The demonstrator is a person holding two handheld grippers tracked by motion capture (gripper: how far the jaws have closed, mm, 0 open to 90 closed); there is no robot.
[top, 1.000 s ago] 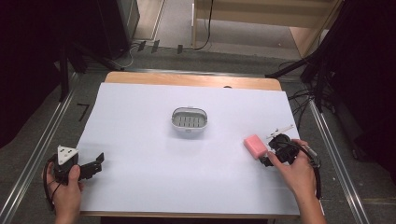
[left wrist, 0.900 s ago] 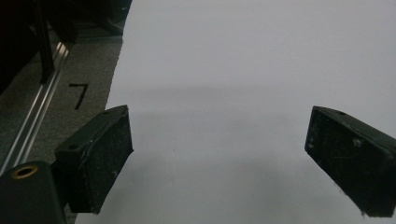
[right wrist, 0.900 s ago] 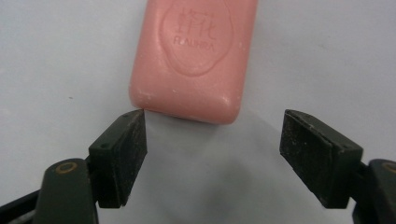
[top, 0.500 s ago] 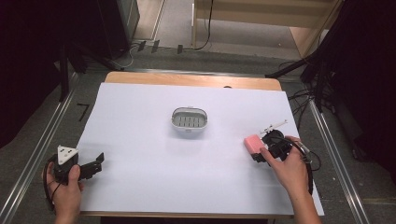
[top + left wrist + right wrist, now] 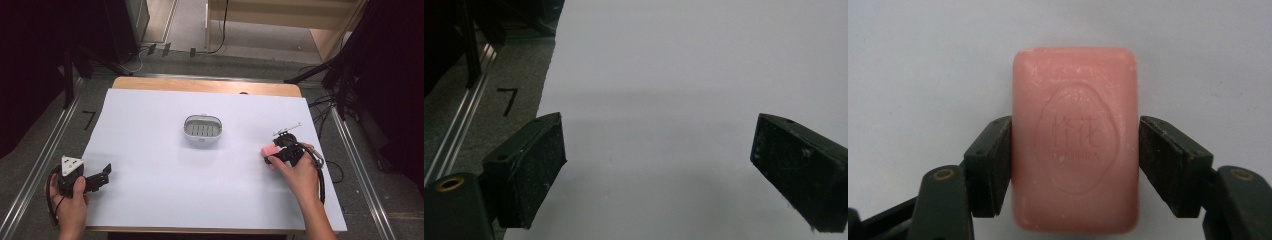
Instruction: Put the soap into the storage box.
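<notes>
pink soap (image 5: 1075, 140) clamped, table-edge near

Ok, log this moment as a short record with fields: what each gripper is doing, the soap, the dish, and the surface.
right gripper: jaws have just been closing, pads now against both long sides of the soap
pink soap bar: flat on the sheet, embossed oval stamp facing up
left gripper: open, nothing between the jaws, near the table's left front corner
soap dish: white oval, slotted floor, mid-table, empty
white sheet: covers the tabletop

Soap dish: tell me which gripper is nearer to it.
Right. The right gripper sits just right of the soap dish, clamped on the pink soap. The left gripper rests open near the table's front-left corner.
</notes>
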